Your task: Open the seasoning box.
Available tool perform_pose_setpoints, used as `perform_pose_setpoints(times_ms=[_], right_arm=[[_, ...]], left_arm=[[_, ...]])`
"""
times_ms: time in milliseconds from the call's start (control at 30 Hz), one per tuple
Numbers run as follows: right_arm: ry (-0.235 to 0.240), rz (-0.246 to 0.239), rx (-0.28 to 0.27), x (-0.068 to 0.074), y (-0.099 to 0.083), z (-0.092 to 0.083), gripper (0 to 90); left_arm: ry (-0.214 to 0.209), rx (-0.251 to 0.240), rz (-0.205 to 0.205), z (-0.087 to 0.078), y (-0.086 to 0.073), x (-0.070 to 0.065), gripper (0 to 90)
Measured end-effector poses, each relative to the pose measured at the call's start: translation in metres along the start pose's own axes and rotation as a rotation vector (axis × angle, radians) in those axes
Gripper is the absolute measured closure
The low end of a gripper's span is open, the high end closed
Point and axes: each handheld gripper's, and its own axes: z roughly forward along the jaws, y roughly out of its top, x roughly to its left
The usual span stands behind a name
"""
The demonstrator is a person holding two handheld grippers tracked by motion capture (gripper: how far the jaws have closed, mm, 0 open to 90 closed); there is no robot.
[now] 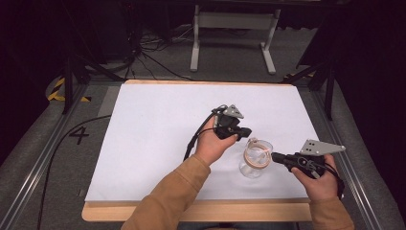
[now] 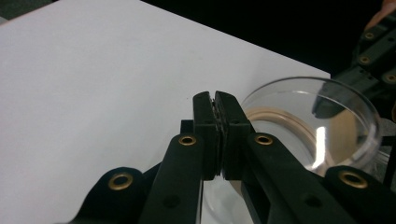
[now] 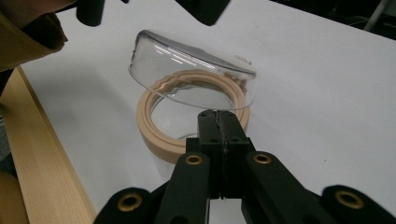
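A clear glass jar (image 1: 255, 163) stands on the white table (image 1: 158, 143), close to the table's near edge and toward its right side. Around it the white sheet is bare: a broad open stretch runs away from the jar to the far edge and to the left edge, while on the near side only a narrow band of white and then a strip of pale wood edging (image 1: 201, 211) lie beside it.

The jar is smooth and round, with a beige sealing ring (image 3: 154, 135) around its mouth (matte, slightly ridged on its inner lip). Its clear lid (image 3: 191, 70) is a shallow round dome, tilted up above the ring and open, catching streaks of light.

The left gripper (image 1: 244, 132) is held just beyond the jar's far-left side, in a hand (image 1: 213, 143) with a mustard-coloured sleeve. In the left gripper view its black jaws are pressed together with no visible gap, and the lid (image 2: 322, 121) lies just behind and to the right of their tips; nothing can be seen between them.

The right gripper (image 1: 275, 156) comes in from the jar's right, its tips at the jar's rim. In the right gripper view its jaws are likewise closed flat against each other, right at the edge of the lid; whether they pinch the lid's rim or a clasp, I cannot tell. A grey three-cornered plate (image 1: 321, 146) sits on top of this gripper.
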Motion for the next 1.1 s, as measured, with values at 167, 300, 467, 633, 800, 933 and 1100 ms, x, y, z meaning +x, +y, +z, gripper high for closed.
perform_pose_setpoints(times_ms=[167,300,467,633,800,933,1100], right_arm=[[0.005,-0.006,-0.022,-0.004,0.006,0.001,90.0],[0.014,-0.009,-0.04,-0.007,0.011,0.002,90.0],[0.027,-0.018,-0.059,-0.011,0.017,0.005,90.0],[0.039,-0.016,-0.074,-0.017,0.022,0.01,90.0],[0.05,-0.019,-0.073,-0.02,0.025,0.016,90.0],[0.052,-0.02,-0.076,-0.025,0.027,0.021,90.0],[0.049,-0.015,-0.074,-0.031,0.027,0.026,90.0]], left_arm=[[0.028,0.002,0.009,-0.022,-0.007,-0.003,88.8],[0.039,0.006,0.008,-0.039,-0.016,-0.005,89.0],[0.06,0.016,0.001,-0.056,-0.031,-0.007,89.0],[0.075,0.033,-0.015,-0.07,-0.051,-0.007,89.0],[0.093,0.055,-0.035,-0.077,-0.068,-0.004,88.6],[0.106,0.059,-0.058,-0.08,-0.081,0.0,88.6],[0.121,0.063,-0.084,-0.087,-0.09,0.003,88.2]])
